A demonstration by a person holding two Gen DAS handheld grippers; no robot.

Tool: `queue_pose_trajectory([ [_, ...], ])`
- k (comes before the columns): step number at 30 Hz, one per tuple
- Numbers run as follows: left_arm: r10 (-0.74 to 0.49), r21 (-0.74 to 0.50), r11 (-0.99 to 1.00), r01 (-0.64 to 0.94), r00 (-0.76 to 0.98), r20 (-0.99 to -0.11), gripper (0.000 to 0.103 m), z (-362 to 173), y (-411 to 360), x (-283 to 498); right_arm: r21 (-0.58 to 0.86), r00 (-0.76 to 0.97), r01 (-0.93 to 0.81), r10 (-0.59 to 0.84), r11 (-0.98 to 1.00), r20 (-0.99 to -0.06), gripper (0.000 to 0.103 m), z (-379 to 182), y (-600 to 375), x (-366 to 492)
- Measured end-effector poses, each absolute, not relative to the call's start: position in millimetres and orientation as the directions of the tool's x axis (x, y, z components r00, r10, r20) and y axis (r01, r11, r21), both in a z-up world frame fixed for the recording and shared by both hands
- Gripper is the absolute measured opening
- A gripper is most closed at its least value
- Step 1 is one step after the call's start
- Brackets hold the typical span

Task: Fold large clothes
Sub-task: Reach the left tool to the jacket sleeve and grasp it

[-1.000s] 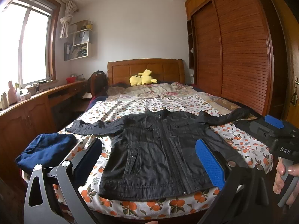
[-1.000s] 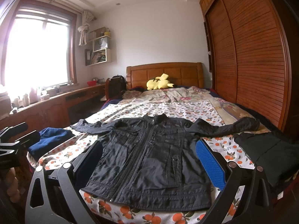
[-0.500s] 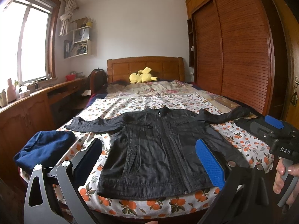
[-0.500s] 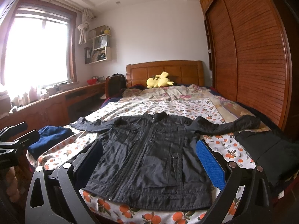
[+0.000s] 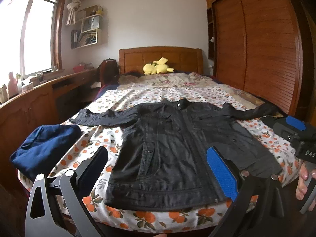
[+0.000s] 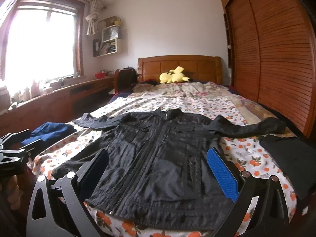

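A black zip jacket point(image 5: 177, 146) lies flat, front up, on the bed, with both sleeves spread out sideways and its hem at the near edge; it also shows in the right wrist view point(image 6: 158, 158). My left gripper point(image 5: 158, 164) is open and empty, held above the hem near the foot of the bed. My right gripper point(image 6: 158, 164) is open and empty, above the jacket's lower right half. The right gripper also shows at the right edge of the left wrist view point(image 5: 296, 130).
The bed point(image 5: 158, 94) has an orange-print sheet. A folded navy garment point(image 5: 43, 146) lies at its left corner, a dark garment point(image 6: 288, 158) at the right edge. A yellow plush toy point(image 5: 158, 68) sits by the headboard. A wooden wardrobe point(image 5: 266, 49) stands right, a desk point(image 5: 39, 90) left.
Both grippers have tilted downward and come a little closer to the jacket, so the jacket sits higher and larger in both views. Jaws stay open.
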State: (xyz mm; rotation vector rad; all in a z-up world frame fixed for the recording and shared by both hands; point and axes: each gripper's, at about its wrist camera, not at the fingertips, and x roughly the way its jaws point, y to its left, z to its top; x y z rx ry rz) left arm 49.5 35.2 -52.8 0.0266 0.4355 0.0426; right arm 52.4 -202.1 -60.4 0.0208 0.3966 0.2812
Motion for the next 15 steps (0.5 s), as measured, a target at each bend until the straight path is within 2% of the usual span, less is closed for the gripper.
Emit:
queue_pose_trajectory([
  [15,0.144,0.040,0.989,-0.142,0.873,-0.465,0.101,-80.2,80.7,99.0,0.047,0.855,-0.337,0.327,0.940,-0.403,0.097,-90.3,-173.7,117.4],
])
